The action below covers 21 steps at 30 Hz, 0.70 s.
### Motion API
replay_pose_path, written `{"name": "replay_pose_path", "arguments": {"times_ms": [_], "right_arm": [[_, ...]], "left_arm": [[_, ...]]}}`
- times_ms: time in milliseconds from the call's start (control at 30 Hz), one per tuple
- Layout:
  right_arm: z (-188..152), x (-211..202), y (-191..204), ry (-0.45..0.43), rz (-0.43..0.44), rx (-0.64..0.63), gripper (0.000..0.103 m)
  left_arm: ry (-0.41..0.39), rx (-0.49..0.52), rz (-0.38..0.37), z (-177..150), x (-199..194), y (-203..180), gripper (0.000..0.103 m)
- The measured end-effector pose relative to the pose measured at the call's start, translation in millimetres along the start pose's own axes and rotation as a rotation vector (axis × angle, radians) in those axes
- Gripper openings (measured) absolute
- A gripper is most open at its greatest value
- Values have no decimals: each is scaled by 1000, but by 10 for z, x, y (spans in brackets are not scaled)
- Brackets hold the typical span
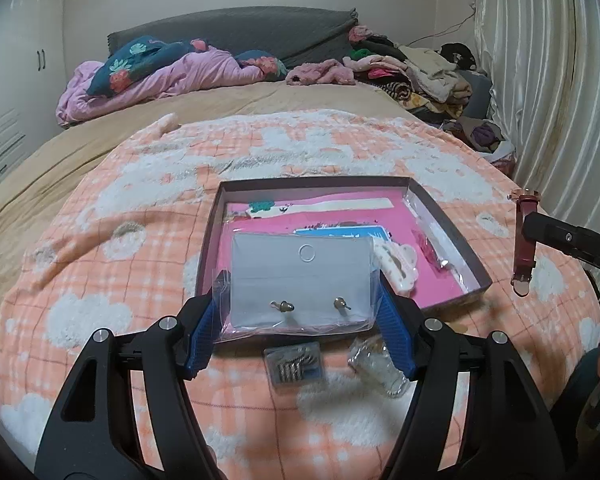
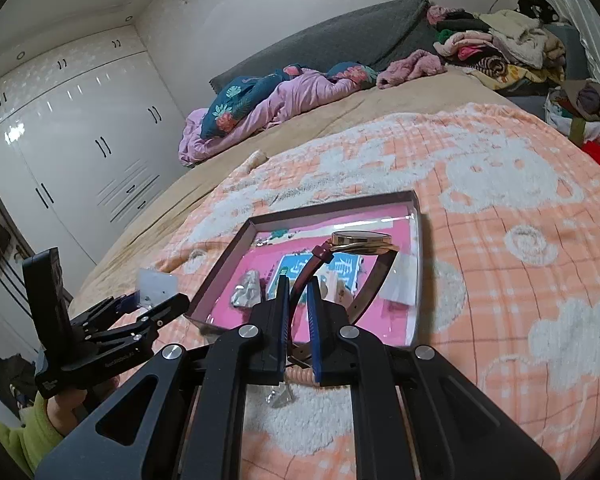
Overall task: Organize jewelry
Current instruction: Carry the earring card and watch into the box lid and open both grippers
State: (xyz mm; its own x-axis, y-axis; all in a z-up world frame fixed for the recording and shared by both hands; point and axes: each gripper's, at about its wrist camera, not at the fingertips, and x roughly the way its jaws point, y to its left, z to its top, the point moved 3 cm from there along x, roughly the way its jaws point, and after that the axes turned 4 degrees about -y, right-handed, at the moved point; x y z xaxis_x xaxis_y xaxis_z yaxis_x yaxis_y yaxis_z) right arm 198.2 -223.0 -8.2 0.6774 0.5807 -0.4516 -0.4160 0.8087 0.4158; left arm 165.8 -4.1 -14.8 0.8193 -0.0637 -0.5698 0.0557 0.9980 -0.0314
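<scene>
My left gripper (image 1: pixel 300 294) is shut on a clear bag holding a grey card with two small earrings (image 1: pixel 302 280), gripped by its side edges above the near rim of an open box with a pink floor (image 1: pixel 440 216). To the right, my right gripper (image 1: pixel 534 229) holds a wristwatch with a dark red strap (image 1: pixel 524 240) in the air beside the box. In the right wrist view my right gripper (image 2: pixel 298 286) is shut on the strap, and the gold watch case (image 2: pixel 360 239) stands above the box (image 2: pixel 332 205). The left gripper (image 2: pixel 151 304) with the earring card (image 2: pixel 157 283) shows at the left.
The box lies on an orange checked blanket (image 1: pixel 99 280) on a bed. A blue card (image 1: pixel 340 234) and a white hair clip (image 1: pixel 398 264) lie inside it. Two small clear bags of jewelry (image 1: pixel 295 364) (image 1: pixel 376 360) lie on the blanket before the box. Bedding and piled clothes (image 1: pixel 420 72) are at the far end.
</scene>
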Motion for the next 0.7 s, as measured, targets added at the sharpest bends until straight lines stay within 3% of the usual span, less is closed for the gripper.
{"name": "replay_pose_path", "arguments": {"times_ms": [367,700], "right_arm": [[295,52,68,-44,12,-32,9],[499,268,85,-26,17,-71,9]], "left_arm": [[-12,-1,9,103,78,-25,61],[-4,-47,77,216,207,300,61]]}}
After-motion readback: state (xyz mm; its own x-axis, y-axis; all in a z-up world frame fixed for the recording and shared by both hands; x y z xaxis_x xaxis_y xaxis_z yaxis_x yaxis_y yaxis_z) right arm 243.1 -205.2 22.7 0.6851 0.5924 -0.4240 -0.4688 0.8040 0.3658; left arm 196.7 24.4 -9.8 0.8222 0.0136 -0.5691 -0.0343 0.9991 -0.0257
